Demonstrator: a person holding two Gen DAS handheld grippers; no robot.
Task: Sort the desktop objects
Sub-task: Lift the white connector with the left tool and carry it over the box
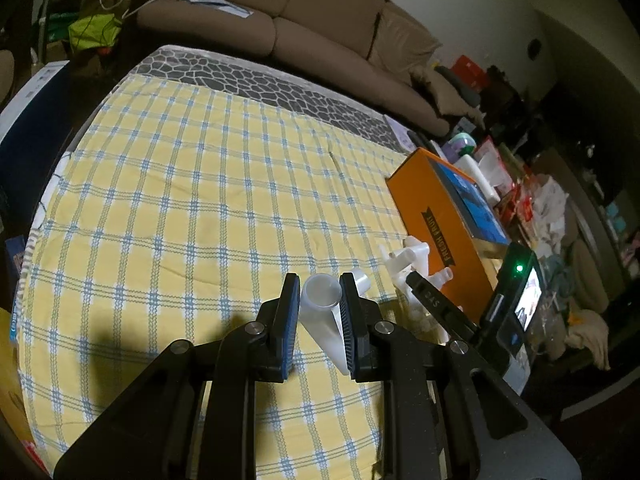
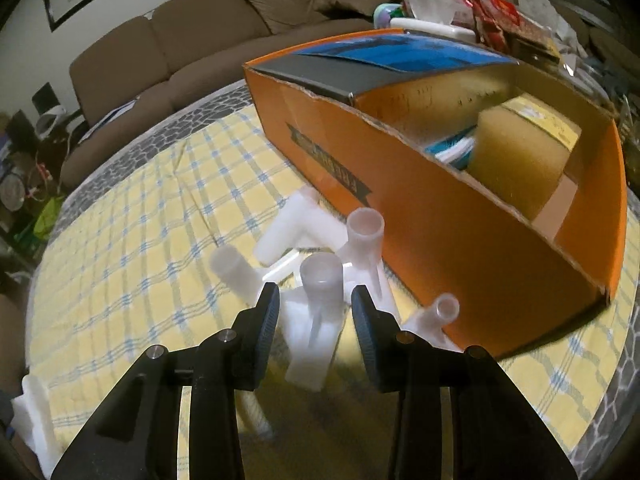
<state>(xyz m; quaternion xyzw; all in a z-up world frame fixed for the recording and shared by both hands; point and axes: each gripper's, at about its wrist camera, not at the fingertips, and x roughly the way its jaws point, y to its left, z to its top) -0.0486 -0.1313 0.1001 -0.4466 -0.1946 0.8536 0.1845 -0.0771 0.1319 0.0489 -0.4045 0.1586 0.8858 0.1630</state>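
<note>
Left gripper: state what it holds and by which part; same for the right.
The left gripper clamps a white plastic tube by its sides just below the open rim. The right gripper is open around a white tube fitting, holding nothing.

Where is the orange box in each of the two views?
Left wrist: the orange box stands at the right, beyond the white tube parts.
Right wrist: the box fills the upper right, open, with a yellow sponge inside.
Shared landmark: the brown sofa behind the table.
</note>
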